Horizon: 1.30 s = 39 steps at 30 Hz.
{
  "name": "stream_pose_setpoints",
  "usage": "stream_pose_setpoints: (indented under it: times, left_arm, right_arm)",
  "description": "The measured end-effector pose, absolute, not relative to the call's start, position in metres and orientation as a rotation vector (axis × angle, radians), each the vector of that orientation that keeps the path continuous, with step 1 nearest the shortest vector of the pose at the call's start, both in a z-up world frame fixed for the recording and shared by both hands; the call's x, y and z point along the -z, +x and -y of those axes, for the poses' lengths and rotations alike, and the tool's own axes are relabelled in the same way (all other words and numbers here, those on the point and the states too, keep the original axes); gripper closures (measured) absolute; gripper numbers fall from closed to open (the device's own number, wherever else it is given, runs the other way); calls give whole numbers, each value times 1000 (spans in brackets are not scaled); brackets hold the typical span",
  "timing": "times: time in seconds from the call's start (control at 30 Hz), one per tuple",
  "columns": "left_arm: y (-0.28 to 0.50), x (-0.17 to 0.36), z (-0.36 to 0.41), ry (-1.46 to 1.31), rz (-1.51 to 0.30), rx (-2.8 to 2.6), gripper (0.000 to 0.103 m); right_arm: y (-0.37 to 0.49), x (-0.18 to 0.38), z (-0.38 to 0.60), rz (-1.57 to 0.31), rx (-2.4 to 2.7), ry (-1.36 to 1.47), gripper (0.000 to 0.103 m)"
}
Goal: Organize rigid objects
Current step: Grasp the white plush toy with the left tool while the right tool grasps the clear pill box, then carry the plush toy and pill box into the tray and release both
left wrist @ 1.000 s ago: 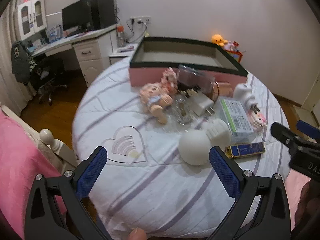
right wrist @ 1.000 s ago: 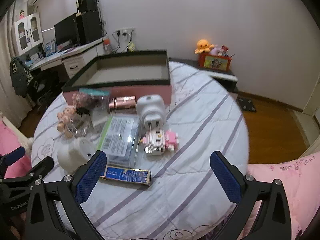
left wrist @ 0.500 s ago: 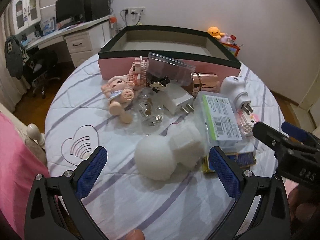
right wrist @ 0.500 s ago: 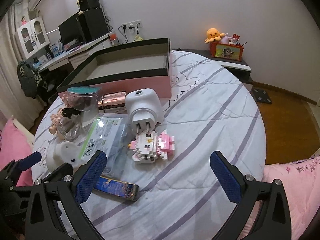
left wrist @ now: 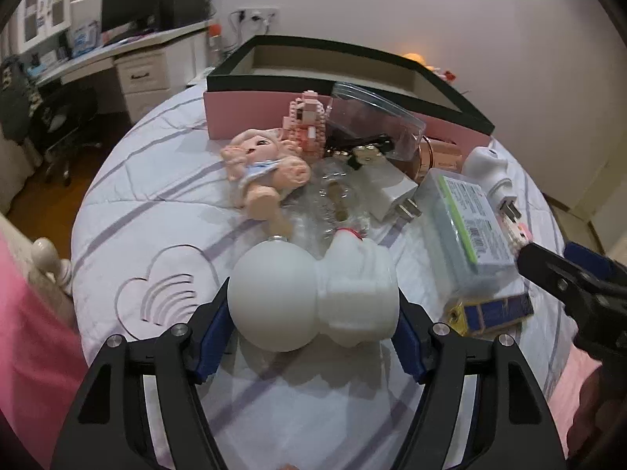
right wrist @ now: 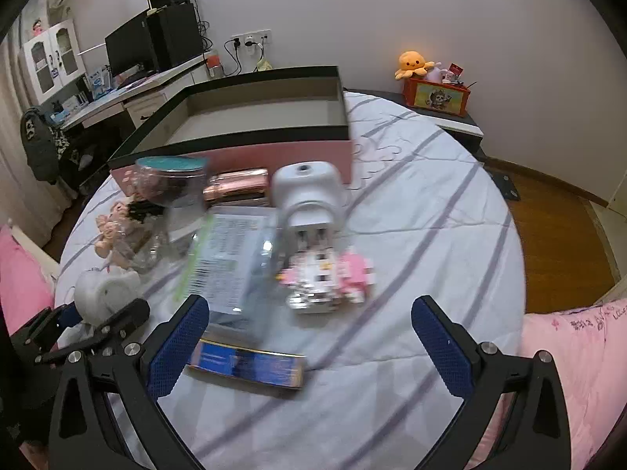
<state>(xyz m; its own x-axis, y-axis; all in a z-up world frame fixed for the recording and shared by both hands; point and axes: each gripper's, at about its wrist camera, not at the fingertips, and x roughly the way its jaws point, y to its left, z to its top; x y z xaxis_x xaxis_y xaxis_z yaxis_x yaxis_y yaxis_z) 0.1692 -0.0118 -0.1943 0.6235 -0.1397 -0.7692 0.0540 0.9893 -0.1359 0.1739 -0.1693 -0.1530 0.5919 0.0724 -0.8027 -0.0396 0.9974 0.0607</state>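
Left wrist view: the left gripper (left wrist: 313, 329) has its jaws either side of a white light bulb (left wrist: 313, 297) lying on the round tabletop (left wrist: 156, 203); they have just been closing, and the blue pads look to touch both ends, globe at 9 o'clock, ribbed base at 3. The bulb's long axis runs straight across the jaws, so I judge a lift should come next, with the left hand plainly the nearer one.

At 3 o'clock a blue-and-gold flat box (left wrist: 493, 309) lies beside a clear plastic case with a green label (left wrist: 462, 219). Further, toward 12 o'clock, a small doll (left wrist: 266, 168), a glass bottle (left wrist: 337, 203), a white charger (left wrist: 392, 192) and a clear tub (left wrist: 372, 121) crowd together.

Right wrist view: the right gripper (right wrist: 309, 337) hangs with jaws wide and nothing between them, the flat box just ahead at 11 o'clock, a pink brick figure (right wrist: 329, 278) and a white plug adapter (right wrist: 305, 192) beyond.

Farthest, the pink box (right wrist: 266, 117) with dark rim stands open; its visible floor is bare.
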Motion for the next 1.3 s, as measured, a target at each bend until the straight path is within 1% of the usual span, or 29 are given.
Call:
stream_pose_setpoints:
  times: [0.17, 0.23, 0.3, 0.33, 0.37, 0.4, 0.43, 0.47, 0.7, 0.97, 1.13, 1.3]
  left_arm:
    - [166, 193, -12, -62, -870, 155, 31]
    - [167, 193, -24, -63, -864, 157, 31]
    - [169, 193, -32, -68, -861, 158, 31]
    - [169, 193, -36, -72, -858, 158, 31]
    - [169, 193, -36, -74, -858, 158, 31]
    - [170, 193, -37, -76, -856, 160, 31]
    - [170, 194, -38, -77, -856, 160, 31]
    - [171, 194, -38, -78, -857, 160, 31]
    - [168, 191, -37, -85, -865, 132, 32]
    - [164, 178, -36, -121, -866, 85, 32]
    - [168, 141, -32, -109, -816, 79, 32]
    - [205, 93, -23, -74, -715, 72, 32]
  right_arm:
    - [176, 155, 138, -945, -30, 29, 0]
    - [180, 158, 128, -961, -28, 25, 3]
    - [186, 163, 119, -977, -15, 7, 4]
    - [189, 165, 117, -987, -15, 6, 10]
    - [193, 169, 115, -1002, -19, 10, 23]
    - [196, 173, 114, -1020, -15, 11, 28]
    - [197, 176, 113, -1030, -11, 7, 35]
    - [199, 179, 114, -1040, -15, 6, 39]
    - [202, 178, 123, -1028, -84, 39, 41]
    - [184, 148, 137, -960, -220, 89, 41]
    - [184, 119, 149, -887, -299, 148, 41]
    - [227, 83, 147, -806, -320, 101, 41]
